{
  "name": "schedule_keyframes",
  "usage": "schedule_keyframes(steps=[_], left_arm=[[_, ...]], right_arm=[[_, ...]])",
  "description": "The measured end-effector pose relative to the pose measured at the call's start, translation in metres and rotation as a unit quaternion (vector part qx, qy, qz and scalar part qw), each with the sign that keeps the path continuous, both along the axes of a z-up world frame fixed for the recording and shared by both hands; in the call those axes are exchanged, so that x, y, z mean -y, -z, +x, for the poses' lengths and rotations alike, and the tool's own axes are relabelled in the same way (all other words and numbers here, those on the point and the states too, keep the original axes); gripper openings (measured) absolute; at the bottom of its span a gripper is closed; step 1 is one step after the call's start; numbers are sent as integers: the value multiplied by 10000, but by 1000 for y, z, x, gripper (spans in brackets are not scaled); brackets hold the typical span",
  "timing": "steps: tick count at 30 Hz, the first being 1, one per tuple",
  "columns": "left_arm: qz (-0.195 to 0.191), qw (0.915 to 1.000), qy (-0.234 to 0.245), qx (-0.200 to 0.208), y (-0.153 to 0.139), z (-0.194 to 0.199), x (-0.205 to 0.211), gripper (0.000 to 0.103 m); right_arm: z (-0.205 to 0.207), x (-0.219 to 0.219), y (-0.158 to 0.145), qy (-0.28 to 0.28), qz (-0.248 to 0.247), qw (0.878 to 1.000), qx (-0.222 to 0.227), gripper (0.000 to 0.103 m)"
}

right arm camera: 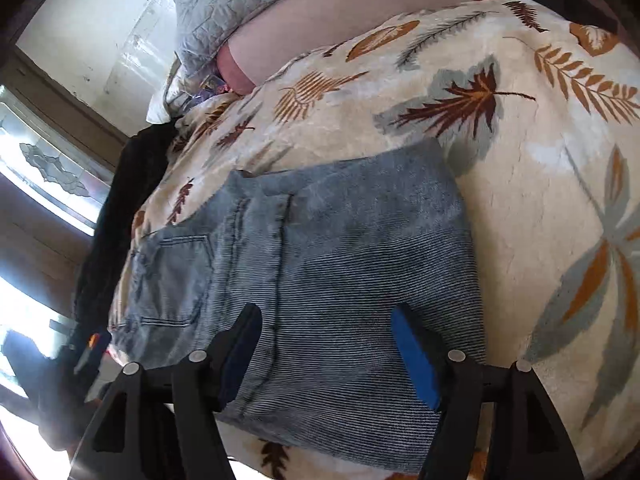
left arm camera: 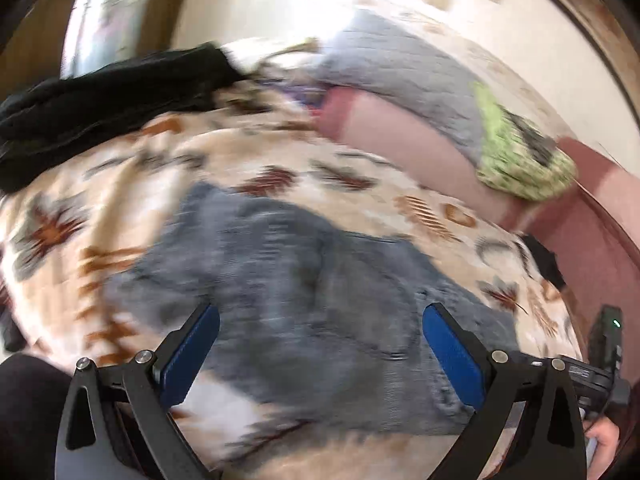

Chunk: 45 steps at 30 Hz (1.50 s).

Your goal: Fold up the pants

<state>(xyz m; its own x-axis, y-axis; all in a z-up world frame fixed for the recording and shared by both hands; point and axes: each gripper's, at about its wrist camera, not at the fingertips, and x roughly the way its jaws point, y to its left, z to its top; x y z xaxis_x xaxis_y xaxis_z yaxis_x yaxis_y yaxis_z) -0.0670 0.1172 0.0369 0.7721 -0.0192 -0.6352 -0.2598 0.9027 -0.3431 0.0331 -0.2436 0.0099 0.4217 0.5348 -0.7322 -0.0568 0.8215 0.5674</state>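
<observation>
Altogether 1 pair of jeans [right arm camera: 320, 280] lies folded on the blanket [right arm camera: 540, 200], a blue-grey denim block, roughly rectangular, ribbed with fine lines, with 1 patch pocket [right arm camera: 176, 276] showing near its left edge in the right wrist view. That plush blanket is cream, printed with rust, brown and grey leaves. 2 grippers hang above the denim, each with 2 black fingers faced in blue pads. Both the left gripper [left arm camera: 320, 344] and the right gripper [right arm camera: 326, 344] are released: jaws spread, pads clear of the cloth, nothing between them. 1 black garment [right arm camera: 120, 208] lies bunched along the blanket's far edge. Beyond sit 1 grey quilted pillow [right arm camera: 248, 4], puffy and creased, 1 smooth pink bolster [right arm camera: 340, 24], and 1 green patterned cushion [left arm camera: 520, 160]. The left view is smeared by motion blur.
</observation>
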Motion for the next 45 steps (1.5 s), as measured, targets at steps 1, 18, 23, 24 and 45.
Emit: schedule_keyframes(steps=[1, 18, 23, 24, 45], left_arm=[[-67, 9998, -152, -59, 1, -3, -7, 101], [-2569, 9488, -1441, -1143, 67, 21, -93, 101], [-2895, 9487, -1102, -642, 54, 25, -96, 101], [-2913, 9485, -1070, -632, 56, 28, -98, 101], [-1991, 9757, -673, -617, 57, 43, -98, 15]], right_arm=[[-2, 2, -1, 12, 59, 10000, 74, 71], [-13, 18, -4, 147, 676, 9973, 231, 71], [-13, 21, 0, 299, 549, 9978, 241, 71], [-13, 21, 1, 321, 503, 9979, 233, 71], [69, -162, 2, -1599, 1219, 9717, -1241, 71]])
